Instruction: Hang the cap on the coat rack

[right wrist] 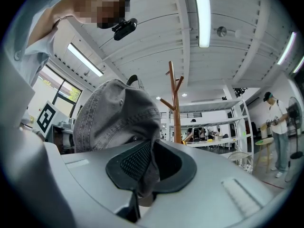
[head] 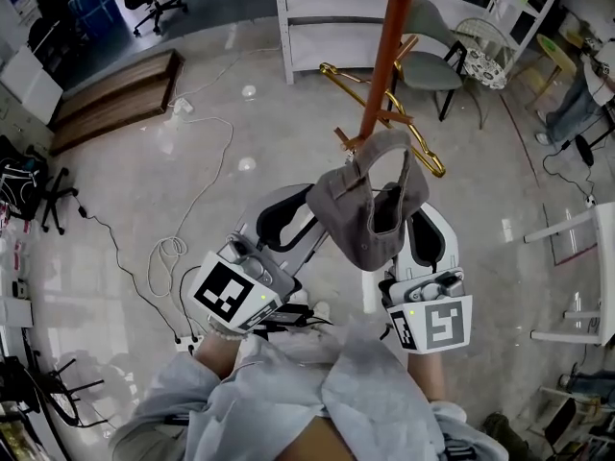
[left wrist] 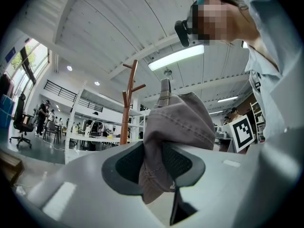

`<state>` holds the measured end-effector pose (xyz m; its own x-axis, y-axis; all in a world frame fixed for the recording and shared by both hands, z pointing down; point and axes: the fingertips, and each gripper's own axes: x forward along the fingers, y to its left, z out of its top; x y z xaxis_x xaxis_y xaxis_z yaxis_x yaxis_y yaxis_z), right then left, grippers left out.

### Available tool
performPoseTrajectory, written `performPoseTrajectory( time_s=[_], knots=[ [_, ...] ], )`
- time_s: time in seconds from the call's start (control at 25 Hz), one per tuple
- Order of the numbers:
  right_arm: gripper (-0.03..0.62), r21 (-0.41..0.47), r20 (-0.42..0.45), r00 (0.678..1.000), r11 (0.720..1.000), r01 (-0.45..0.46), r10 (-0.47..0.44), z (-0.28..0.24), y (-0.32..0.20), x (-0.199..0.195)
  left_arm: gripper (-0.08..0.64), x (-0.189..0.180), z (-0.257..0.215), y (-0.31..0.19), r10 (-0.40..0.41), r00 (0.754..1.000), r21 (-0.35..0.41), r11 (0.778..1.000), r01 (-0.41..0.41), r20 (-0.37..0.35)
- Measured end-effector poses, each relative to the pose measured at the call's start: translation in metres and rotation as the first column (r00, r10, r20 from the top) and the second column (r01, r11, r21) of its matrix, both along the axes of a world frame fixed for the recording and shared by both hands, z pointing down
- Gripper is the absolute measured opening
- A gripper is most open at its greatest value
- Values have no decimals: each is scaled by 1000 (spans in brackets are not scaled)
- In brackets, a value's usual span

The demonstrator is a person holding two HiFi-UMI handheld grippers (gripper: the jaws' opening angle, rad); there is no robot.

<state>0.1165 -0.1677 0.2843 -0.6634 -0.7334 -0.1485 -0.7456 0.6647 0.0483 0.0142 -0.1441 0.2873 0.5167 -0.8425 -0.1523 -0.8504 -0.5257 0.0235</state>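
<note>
A grey denim cap [head: 370, 209] hangs between my two grippers, its back strap arching up close to the orange coat rack pole [head: 384, 56] and a low peg [head: 348, 142]. My left gripper [head: 312, 209] is shut on the cap's left edge, and my right gripper [head: 415, 221] is shut on its right edge. In the left gripper view the cap's fabric [left wrist: 178, 122] is pinched between the dark pads [left wrist: 123, 167], with the rack [left wrist: 127, 103] standing behind it. In the right gripper view the cap [right wrist: 118, 118] fills the left side, pinched in the right gripper [right wrist: 147, 167]; the rack [right wrist: 175, 103] rises just beyond.
A gold clothes hanger [head: 408, 133] hangs on the rack beside the cap. Behind the rack are a white shelf unit [head: 317, 27] and a grey chair [head: 432, 60]. White cables [head: 168, 253] lie on the floor at left, near a wooden platform [head: 110, 99]. A person [right wrist: 275, 127] stands at far right.
</note>
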Motion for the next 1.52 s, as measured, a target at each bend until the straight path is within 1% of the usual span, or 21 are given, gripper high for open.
performPoseTrajectory(
  time_s=[0.64, 1.04, 1.28, 1.52],
  knots=[
    [32, -3, -14, 998, 998, -64, 63, -3, -27, -7, 126, -8, -1, -34, 56, 998, -10, 998, -56, -15],
    [32, 4, -25, 996, 996, -90, 90, -9, -38, -18, 126, -20, -11, -46, 69, 998, 9, 998, -69, -7],
    [32, 7, -37, 995, 996, -92, 92, -14, -48, -26, 126, -28, -16, -56, 79, 997, 19, 997, -79, -20],
    [32, -9, -9, 998, 998, -64, 64, -23, -61, -31, 126, -36, -26, -69, 92, 995, 38, 995, -91, -34]
  ],
)
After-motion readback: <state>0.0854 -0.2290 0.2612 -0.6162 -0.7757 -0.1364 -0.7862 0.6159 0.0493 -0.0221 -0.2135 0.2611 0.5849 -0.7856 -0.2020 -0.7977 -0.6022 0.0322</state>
